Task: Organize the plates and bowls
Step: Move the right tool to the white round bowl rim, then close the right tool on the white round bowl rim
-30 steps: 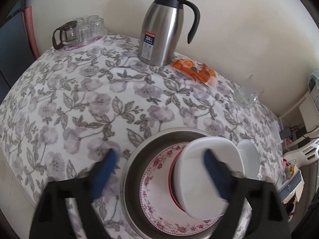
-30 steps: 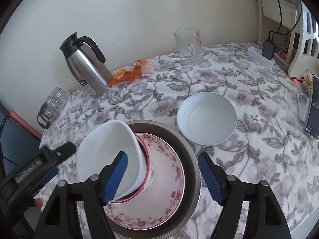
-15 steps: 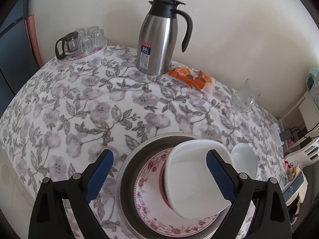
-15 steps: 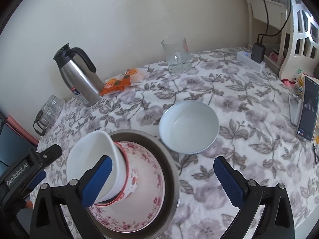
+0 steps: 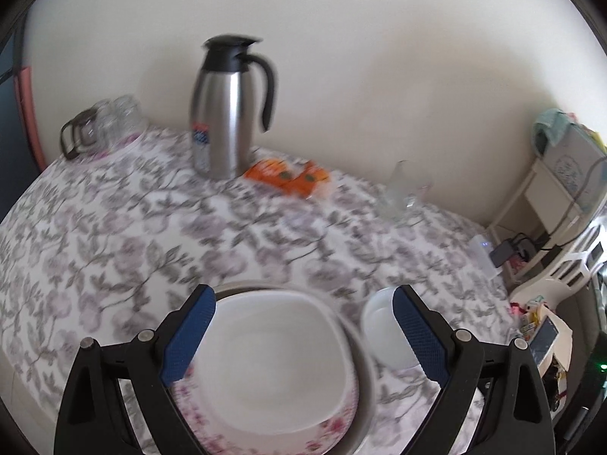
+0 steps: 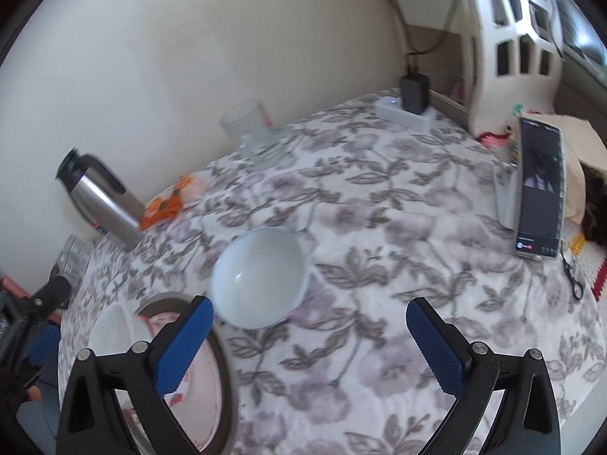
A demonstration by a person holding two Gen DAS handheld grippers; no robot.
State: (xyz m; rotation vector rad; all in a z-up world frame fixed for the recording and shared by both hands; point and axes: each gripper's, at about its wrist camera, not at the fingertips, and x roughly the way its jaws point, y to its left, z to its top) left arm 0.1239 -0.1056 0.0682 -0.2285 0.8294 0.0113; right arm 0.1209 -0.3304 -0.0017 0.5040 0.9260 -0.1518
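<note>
A white squarish bowl point(image 5: 273, 360) sits tilted on a red-rimmed bowl point(image 6: 153, 324), on a floral plate point(image 5: 334, 422) inside a round metal pan point(image 5: 366, 371). My left gripper point(image 5: 303, 337) hovers open above this stack, and its pads touch nothing. A round white bowl point(image 6: 258, 276) stands alone on the flowered tablecloth to the right of the pan. In the left wrist view the round white bowl point(image 5: 383, 333) is partly behind my right finger. My right gripper point(image 6: 309, 345) is wide open over bare cloth, just in front of that bowl, with the stack point(image 6: 117, 333) beside its left finger.
At the wall stand a steel thermos point(image 5: 227, 113), orange packets point(image 5: 288, 176), a glass mug point(image 6: 250, 132) and a tray of glasses point(image 5: 106, 125). A power strip point(image 6: 406, 113), a phone point(image 6: 538, 185) and a white chair point(image 6: 512, 38) line the right side.
My right gripper spread wide and swung right, off the stacked white bowl towards the lone round bowl. My left gripper drew back and rose, its view tipping up.
</note>
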